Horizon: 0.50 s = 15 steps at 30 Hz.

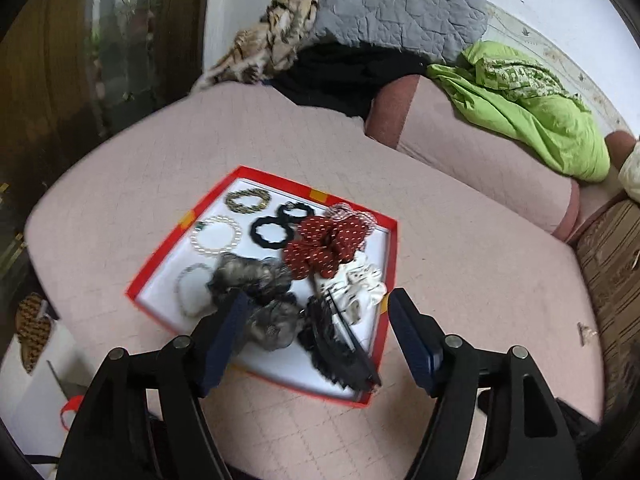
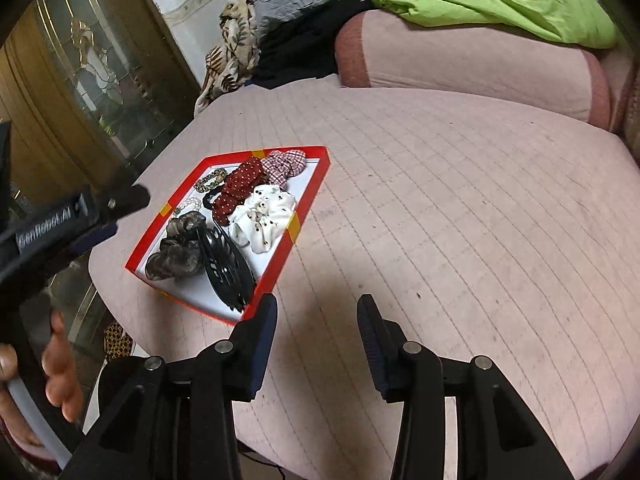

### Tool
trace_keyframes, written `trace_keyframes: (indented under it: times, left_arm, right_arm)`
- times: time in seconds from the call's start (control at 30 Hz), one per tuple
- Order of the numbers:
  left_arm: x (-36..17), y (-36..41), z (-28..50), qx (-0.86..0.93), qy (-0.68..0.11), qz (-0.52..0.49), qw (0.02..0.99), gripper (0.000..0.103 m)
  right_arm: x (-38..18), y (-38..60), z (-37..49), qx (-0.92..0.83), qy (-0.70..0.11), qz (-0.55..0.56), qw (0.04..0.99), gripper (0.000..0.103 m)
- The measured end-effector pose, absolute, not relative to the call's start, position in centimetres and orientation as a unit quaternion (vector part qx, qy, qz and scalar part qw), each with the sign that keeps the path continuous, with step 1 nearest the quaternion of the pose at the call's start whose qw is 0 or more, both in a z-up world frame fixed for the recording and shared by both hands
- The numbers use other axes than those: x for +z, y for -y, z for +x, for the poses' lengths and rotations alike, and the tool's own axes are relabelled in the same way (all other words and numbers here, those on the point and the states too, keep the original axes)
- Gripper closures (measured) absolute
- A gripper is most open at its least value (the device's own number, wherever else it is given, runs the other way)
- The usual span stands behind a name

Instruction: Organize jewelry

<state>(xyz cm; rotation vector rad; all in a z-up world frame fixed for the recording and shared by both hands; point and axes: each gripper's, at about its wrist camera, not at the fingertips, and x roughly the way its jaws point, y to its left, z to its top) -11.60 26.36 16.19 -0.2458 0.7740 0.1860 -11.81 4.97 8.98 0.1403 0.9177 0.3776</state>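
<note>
A red-rimmed white tray (image 1: 158, 254) lies on a pink quilted cushion; it also shows in the right wrist view (image 2: 308, 196). It holds a gold bracelet (image 1: 247, 201), a pearl bracelet (image 1: 216, 236), black scrunchies (image 1: 272, 232), a red dotted scrunchie (image 1: 324, 250), a white spotted scrunchie (image 1: 360, 284), a grey-brown scrunchie (image 1: 256, 280) and a black hair claw (image 1: 340, 340). My left gripper (image 1: 318, 320) is open and empty, low over the tray's near end. My right gripper (image 2: 318, 312) is open and empty, over bare cushion right of the tray.
A pink bolster (image 1: 480, 156), a green cloth (image 1: 528, 104), a grey quilt (image 1: 396, 4) and a patterned cloth (image 1: 272, 40) lie at the back. A wooden glass-panel door (image 2: 80, 92) stands left. A white box (image 1: 32, 372) sits below the cushion's left edge.
</note>
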Motion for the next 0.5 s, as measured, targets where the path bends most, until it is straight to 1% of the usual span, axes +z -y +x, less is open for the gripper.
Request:
trace_keyframes:
  times: [0.1, 0.17, 0.23, 0.27, 0.33, 0.43, 0.5]
  left_arm:
    - [16.8, -25.7, -13.4, 0.112, -0.353, -0.098, 0.924, 0.029]
    - [17.4, -25.3, -14.6, 0.129, -0.329, -0.082, 0.932, 0.023]
    - [18.4, -24.4, -16.1, 0.158, -0.286, -0.051, 0.944, 0.014]
    - [18.8, -24.2, -16.5, 0.17, -0.269, -0.039, 0.947, 0.012]
    - [19.8, -23.3, -17.7, 0.193, -0.228, -0.01, 0.954, 0.005]
    - [21.1, -22.3, -19.3, 0.21, -0.179, 0.018, 0.961, 0.0]
    - [21.7, -21.9, -19.9, 0.21, -0.164, 0.025, 0.964, 0.0]
  right_arm:
    - [9.1, -4.5, -12.7, 0.173, -0.435, 0.066, 0.881, 0.057]
    - [9.1, -4.4, -13.2, 0.169, -0.435, 0.065, 0.882, 0.056]
    - [9.1, -4.4, -13.5, 0.168, -0.435, 0.066, 0.882, 0.056]
    - [9.2, -4.3, -13.8, 0.166, -0.434, 0.065, 0.883, 0.055]
    - [9.2, -4.4, -14.0, 0.164, -0.433, 0.064, 0.884, 0.054]
    - [9.4, -4.1, -14.5, 0.158, -0.432, 0.065, 0.885, 0.054]
    - [9.5, -3.9, -14.8, 0.154, -0.431, 0.067, 0.887, 0.054]
